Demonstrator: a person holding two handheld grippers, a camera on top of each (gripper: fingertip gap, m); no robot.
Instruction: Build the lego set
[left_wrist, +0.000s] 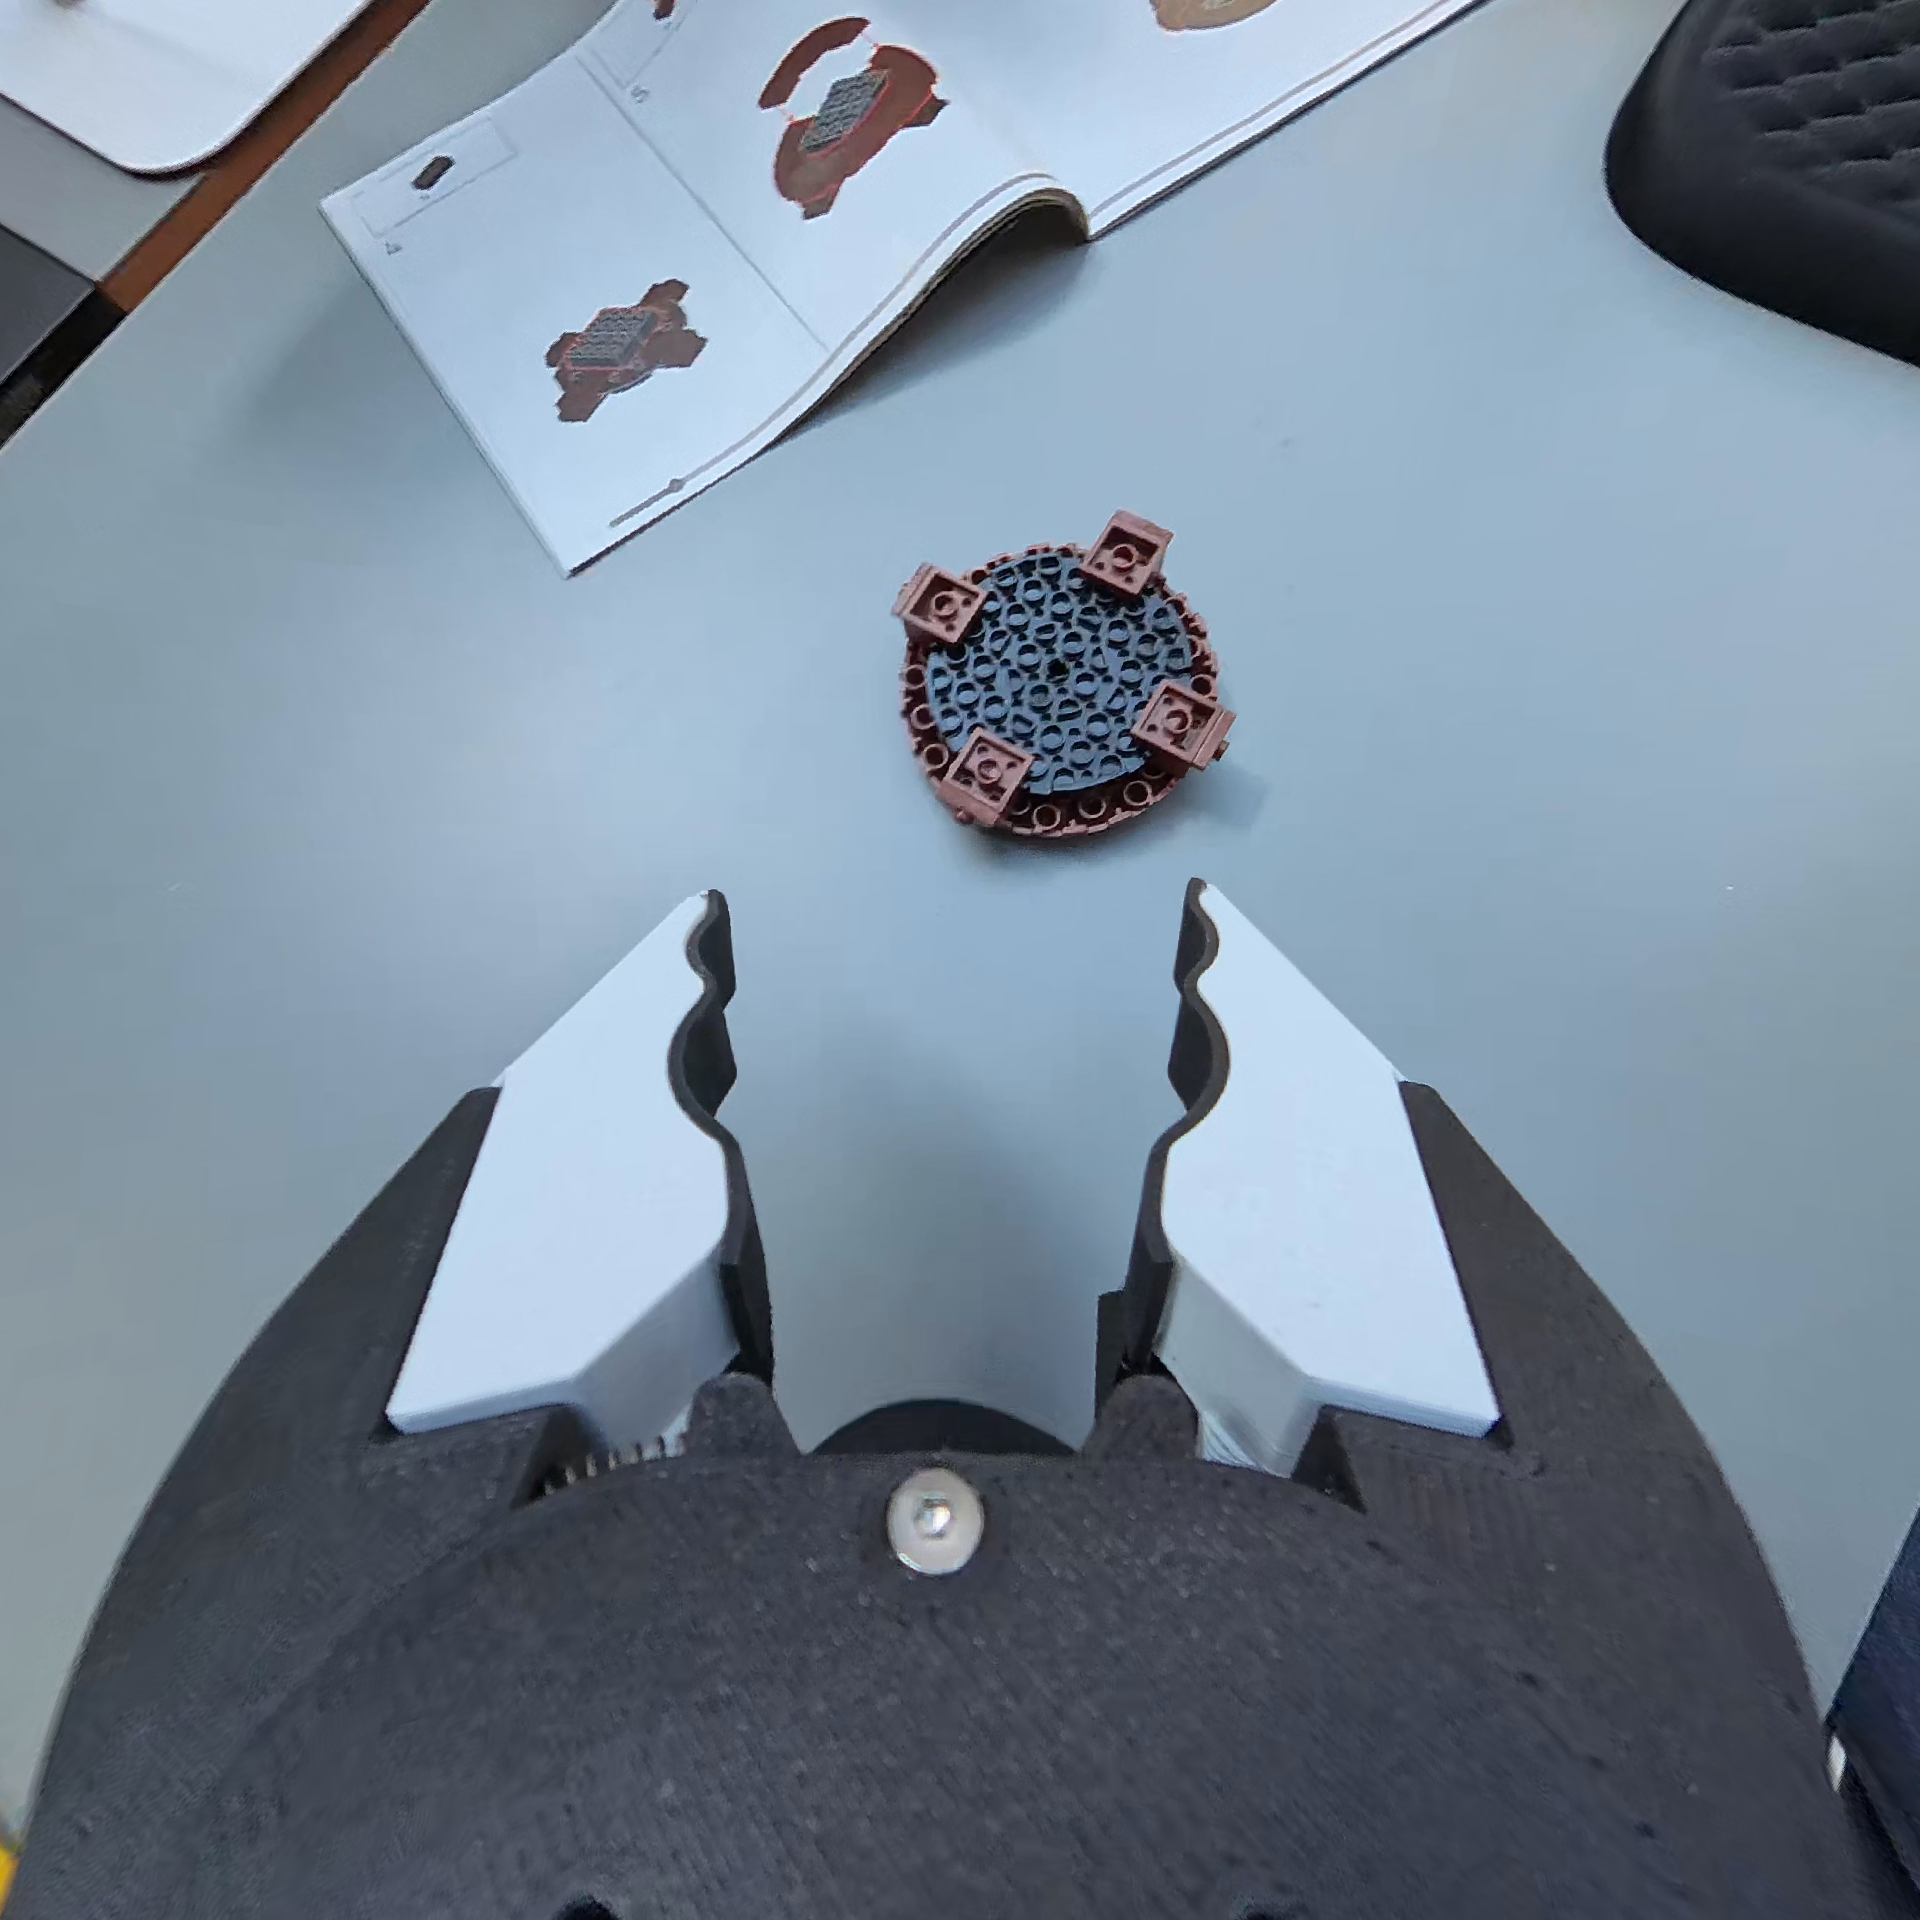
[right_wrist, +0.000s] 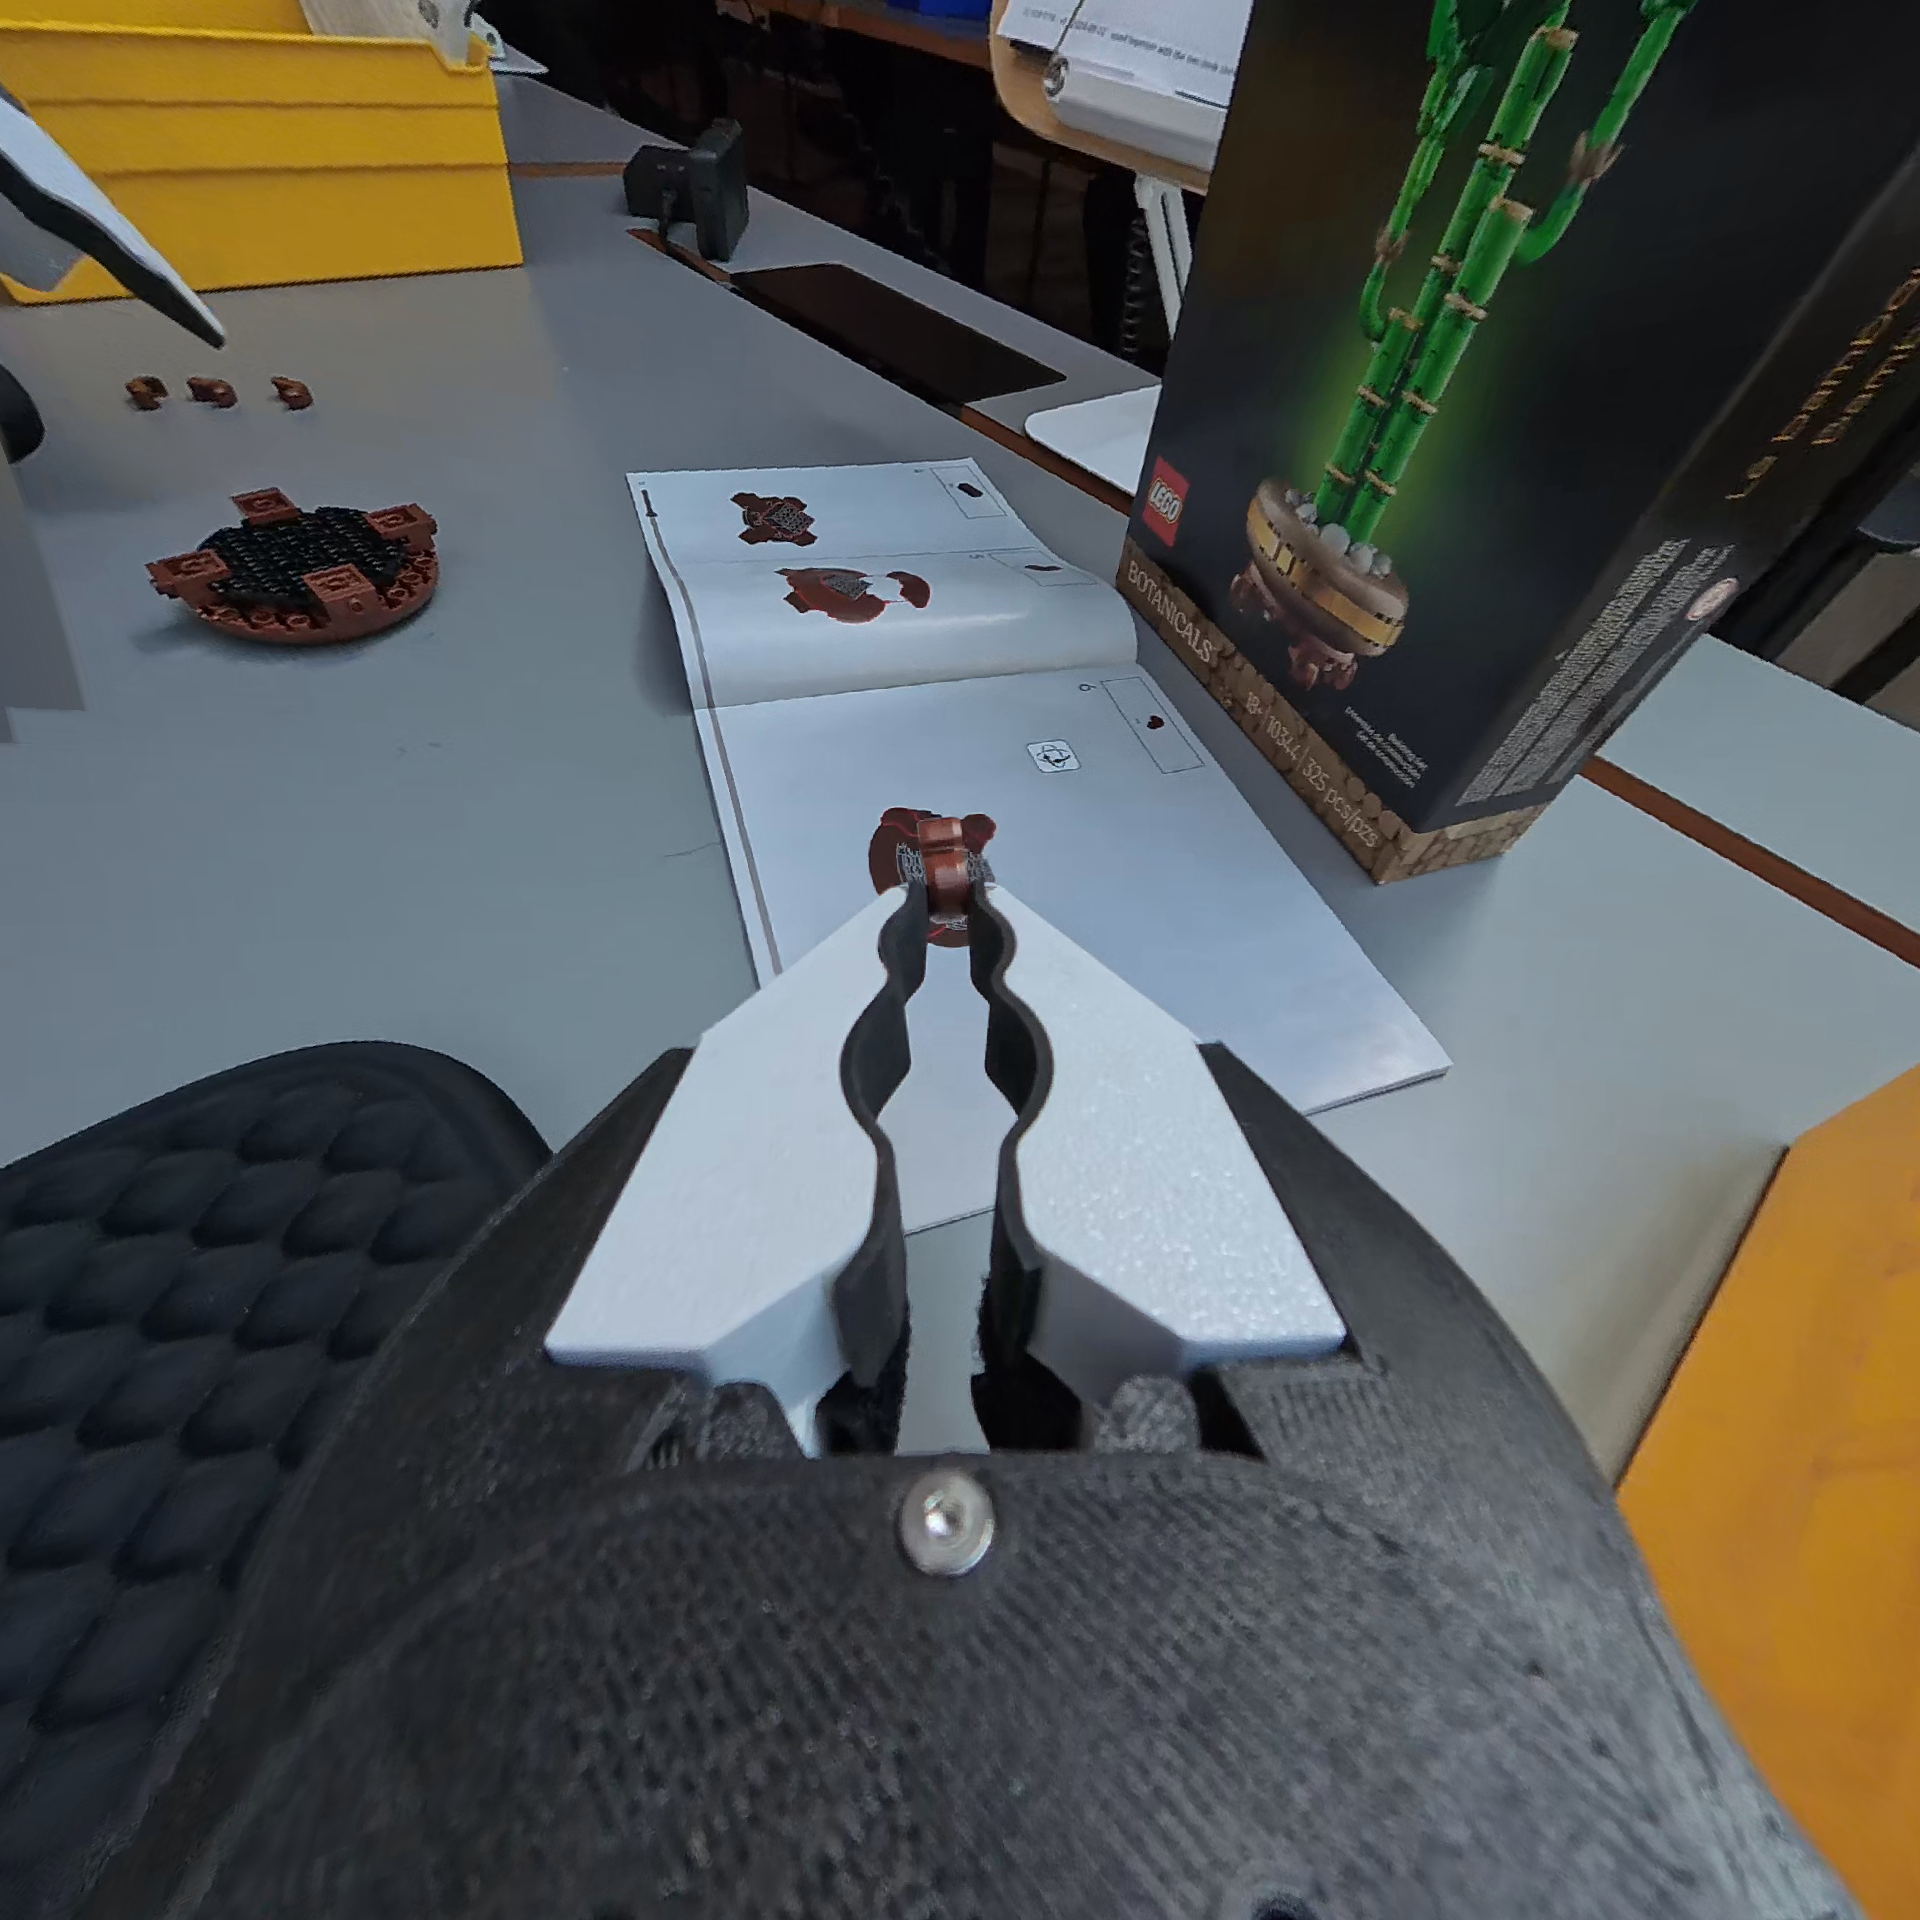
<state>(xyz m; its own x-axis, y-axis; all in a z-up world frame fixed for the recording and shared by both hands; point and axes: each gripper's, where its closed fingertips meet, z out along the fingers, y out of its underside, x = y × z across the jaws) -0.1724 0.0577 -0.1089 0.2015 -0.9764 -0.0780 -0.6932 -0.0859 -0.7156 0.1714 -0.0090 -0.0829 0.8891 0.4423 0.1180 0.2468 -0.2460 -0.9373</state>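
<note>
A round brown lego base (left_wrist: 1060, 681) with a black studded disc on top and several brown square bricks around its rim lies on the grey table. My left gripper (left_wrist: 956, 904) is open and empty, just short of the base. The base also shows at the left of the right wrist view (right_wrist: 301, 566). My right gripper (right_wrist: 943, 891) is shut on a small brown lego piece (right_wrist: 943, 857) and holds it above the open instruction booklet (right_wrist: 1039, 831). Three small brown pieces (right_wrist: 213, 392) lie beyond the base. The left gripper's finger (right_wrist: 104, 244) shows at the upper left.
The booklet (left_wrist: 665, 270) lies beyond the base in the left wrist view. The lego set box (right_wrist: 1507, 416) stands right of the booklet. A yellow bin (right_wrist: 260, 156) sits at the back left. A black padded cushion (right_wrist: 208, 1247) lies near, also showing in the left wrist view (left_wrist: 1787, 156). My hands' fingertips stand some 35 cm from each other.
</note>
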